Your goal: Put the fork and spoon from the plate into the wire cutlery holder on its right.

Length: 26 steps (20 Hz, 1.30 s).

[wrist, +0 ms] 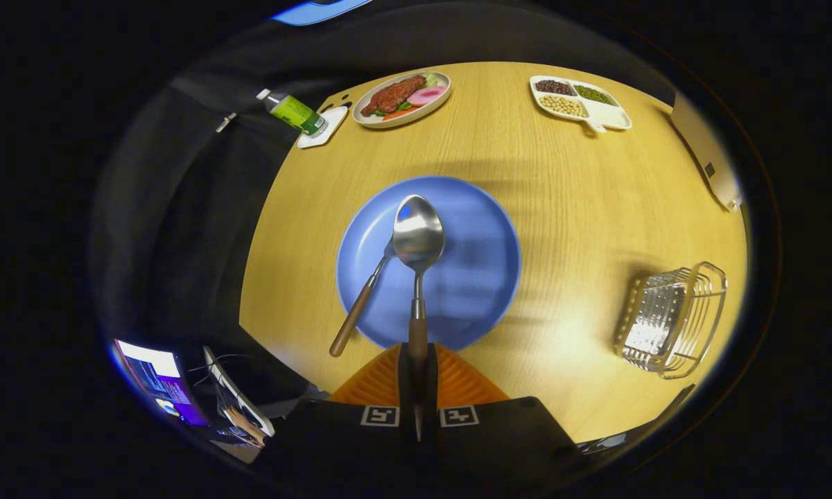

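Observation:
My gripper (417, 357) is shut on the wooden handle of a steel spoon (418, 239), which sticks straight out ahead of the fingers, its bowl held above the blue plate (471, 277). A fork (360, 305) with a wooden handle lies on the plate's left side, its handle end poking past the rim onto the table and its head hidden behind the spoon bowl. The wire cutlery holder (669, 319) stands on the table well to the right of the plate and of the fingers.
At the far side of the round wooden table (561, 194) sit an oval plate of food (402, 98), a divided tray of beans (580, 102) and a green bottle (292, 112) on a white coaster. A box (707, 159) lies at the right edge.

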Tool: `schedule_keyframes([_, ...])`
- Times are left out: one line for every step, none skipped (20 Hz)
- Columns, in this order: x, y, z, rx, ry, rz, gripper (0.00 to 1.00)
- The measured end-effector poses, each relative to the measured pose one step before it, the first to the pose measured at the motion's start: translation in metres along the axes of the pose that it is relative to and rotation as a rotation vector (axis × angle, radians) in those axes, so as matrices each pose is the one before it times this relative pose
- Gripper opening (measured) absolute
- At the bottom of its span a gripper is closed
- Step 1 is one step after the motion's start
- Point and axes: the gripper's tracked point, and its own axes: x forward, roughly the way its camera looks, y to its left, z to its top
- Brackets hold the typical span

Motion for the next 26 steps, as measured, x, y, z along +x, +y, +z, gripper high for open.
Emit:
schedule_keyframes([-0.01587, -0.00543, -0.00236, 0.00008, -0.00648, 0.0, 0.07])
schedule_keyframes([-0.01658, -0.00886, -0.00305, -0.00945, -0.00263, -0.01109, 0.06])
schedule_keyframes([-0.01611, -0.01249, -0.00393, -0.01488, 0.00211, -0.02027, 0.07])
schedule_keyframes([-0.01534, -0.0128, -0.00455, -0.01658, 0.00477, -0.02205, 0.07])
schedule_keyframes([-0.01445, -0.0143, -0.00421, -0.01138, 0.0102, -0.02436, 0.07])
schedule_keyframes([-0.01265, -0.01473, -0.00467, -0.00842, 0.01432, -0.02247, 0.06])
schedule_keyframes([-0.0111, -0.01396, -0.00344, -0.00736, 0.01698, -0.02033, 0.07])
schedule_keyframes([-0.00941, -0.01462, -0.00402, -0.00841, 0.01563, -0.01595, 0.07])
schedule_keyframes([-0.00788, -0.01245, -0.00383, -0.00873, 0.02211, -0.01396, 0.06])
schedule_keyframes([-0.0058, -0.0131, -0.00387, -0.00666, 0.02285, -0.01289, 0.06])
schedule_keyframes([-0.00293, -0.01145, -0.00243, -0.00524, 0.02661, -0.01254, 0.06])
schedule_keyframes([-0.00122, -0.01123, -0.00329, -0.00659, 0.03446, -0.01138, 0.07])
schedule_keyframes([-0.00103, -0.00957, -0.00304, -0.00679, 0.03027, -0.00939, 0.06])
schedule_keyframes([-0.00042, -0.00835, -0.00234, -0.01017, 0.03056, -0.0051, 0.06])
schedule_keyframes([0.00012, -0.00685, -0.00285, -0.01163, 0.0321, -0.0022, 0.06])
schedule_keyframes([0.00171, -0.00677, -0.00229, -0.01441, 0.03581, -0.00802, 0.07])
schedule_keyframes([0.00103, -0.00747, -0.00168, -0.01699, 0.03145, -0.01234, 0.07])
schedule_keyframes([0.00198, -0.00646, 0.0001, -0.02141, 0.0226, -0.00973, 0.07])
schedule_keyframes([0.00045, -0.00582, -0.00112, -0.01696, 0.02406, -0.00939, 0.07])
schedule_keyframes([0.0012, -0.00593, -0.00023, -0.00906, 0.02225, -0.00713, 0.07])
schedule_keyframes([0.00153, -0.00241, 0.00079, -0.00324, 0.01645, 0.00059, 0.07])
schedule_keyframes([0.00263, -0.00158, 0.00274, 0.0002, 0.01639, 0.00401, 0.07])
schedule_keyframes([0.0033, -0.00116, 0.00349, 0.00092, 0.01391, 0.00393, 0.07])
schedule_keyframes([0.00343, -0.00067, 0.00254, -0.00619, 0.02384, 0.00485, 0.07])
schedule_keyframes([0.00303, -0.00209, 0.00072, -0.00616, 0.02406, 0.00125, 0.07])
schedule_keyframes([0.00241, -0.00097, -0.00133, -0.00601, 0.02676, 0.00283, 0.07])
